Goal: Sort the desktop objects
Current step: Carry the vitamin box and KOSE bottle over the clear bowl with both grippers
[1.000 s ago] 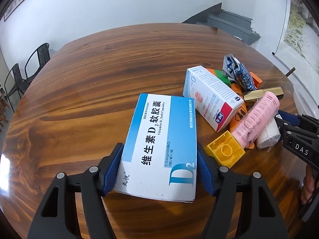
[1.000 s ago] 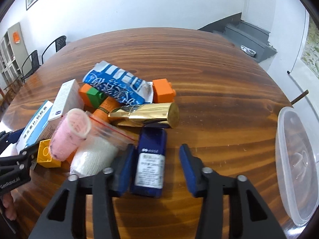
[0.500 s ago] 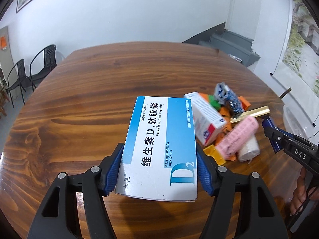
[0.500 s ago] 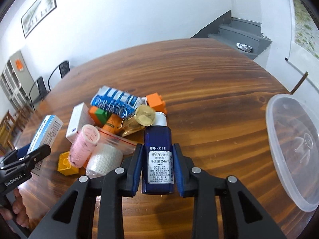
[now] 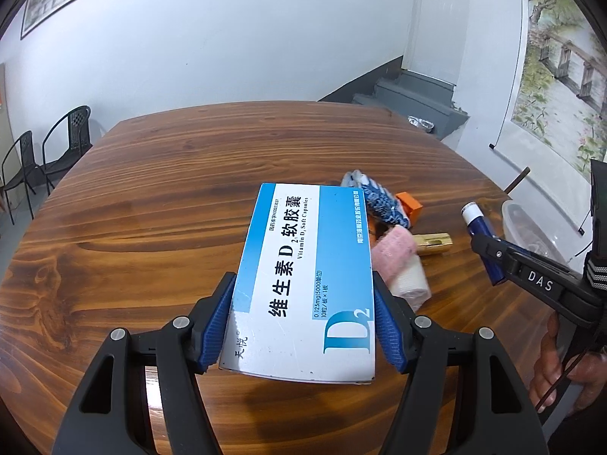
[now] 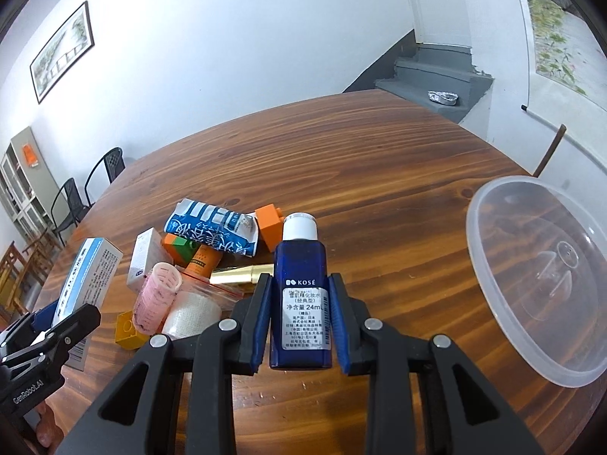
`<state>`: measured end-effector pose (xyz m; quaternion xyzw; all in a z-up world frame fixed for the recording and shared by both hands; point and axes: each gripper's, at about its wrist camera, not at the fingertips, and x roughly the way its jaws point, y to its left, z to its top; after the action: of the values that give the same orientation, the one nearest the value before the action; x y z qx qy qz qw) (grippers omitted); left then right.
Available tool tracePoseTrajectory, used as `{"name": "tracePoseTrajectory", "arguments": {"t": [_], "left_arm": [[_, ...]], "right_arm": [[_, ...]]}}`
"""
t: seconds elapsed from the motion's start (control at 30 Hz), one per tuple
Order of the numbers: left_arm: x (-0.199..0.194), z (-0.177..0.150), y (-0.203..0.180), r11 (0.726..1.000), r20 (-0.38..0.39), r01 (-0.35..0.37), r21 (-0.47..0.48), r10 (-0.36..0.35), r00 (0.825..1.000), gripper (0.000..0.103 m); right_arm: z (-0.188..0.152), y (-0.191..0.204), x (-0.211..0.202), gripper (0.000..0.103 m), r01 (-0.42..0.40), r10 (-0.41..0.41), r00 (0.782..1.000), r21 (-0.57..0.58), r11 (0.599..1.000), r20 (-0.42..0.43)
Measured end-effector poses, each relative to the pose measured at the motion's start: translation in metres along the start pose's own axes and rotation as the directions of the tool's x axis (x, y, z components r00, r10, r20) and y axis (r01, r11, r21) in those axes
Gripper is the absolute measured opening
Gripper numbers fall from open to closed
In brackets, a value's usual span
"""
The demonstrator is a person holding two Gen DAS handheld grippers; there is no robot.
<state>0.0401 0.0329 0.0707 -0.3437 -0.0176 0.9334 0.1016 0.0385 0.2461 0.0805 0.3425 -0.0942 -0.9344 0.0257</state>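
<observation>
My left gripper (image 5: 303, 320) is shut on a flat blue-and-white vitamin D box (image 5: 303, 276), lifted off the round wooden table (image 5: 151, 197). My right gripper (image 6: 300, 314) is shut on a dark blue bottle (image 6: 301, 292) with a white cap, also raised above the table. In the right wrist view the box (image 6: 89, 276) and left gripper show at the far left; in the left wrist view the bottle (image 5: 481, 242) shows at the right. Between them lies a pile: a pink roller (image 6: 157, 295), a white gauze roll (image 6: 193, 313), a gold tube (image 6: 239, 273), a blue-white packet (image 6: 212, 233).
A clear plastic bowl (image 6: 542, 265) sits at the table's right edge. The pile also holds an orange block (image 6: 268, 223), a yellow block (image 6: 127, 328), a green block (image 6: 183, 246) and a small white carton (image 6: 146, 258). Black chairs (image 5: 49, 151) stand beyond the far left.
Both grippers rose from the table. The right one closed on the blue bottle and lifted it out of the pile; the left one carried the box up.
</observation>
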Motion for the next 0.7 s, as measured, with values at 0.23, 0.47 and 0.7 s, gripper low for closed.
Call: {"name": "tracePoseTrajectory", "arguments": {"t": [0.23,0.47,0.7], "left_arm": [[0.002,-0.001,-0.016,0.999,-0.001,0.029,0.013,-0.029,1.0,0.07],[0.001,-0.004,-0.046,0.997,0.005,0.064,0.044,-0.064,0.998,0.07],[0.003,-0.006,-0.083,0.99,0.004,0.097,0.106,-0.098,0.995,0.07]], "right_arm": [[-0.003,-0.014,-0.003,0.032,0.017,-0.017,1.0,0.03,0.999,0.009],[-0.003,-0.028,-0.012,0.032,0.001,-0.003,0.999,0.072,0.997,0.034],[-0.005,-0.057,-0.026,0.032,0.025,-0.036,0.996,0.143,0.989,0.078]]}}
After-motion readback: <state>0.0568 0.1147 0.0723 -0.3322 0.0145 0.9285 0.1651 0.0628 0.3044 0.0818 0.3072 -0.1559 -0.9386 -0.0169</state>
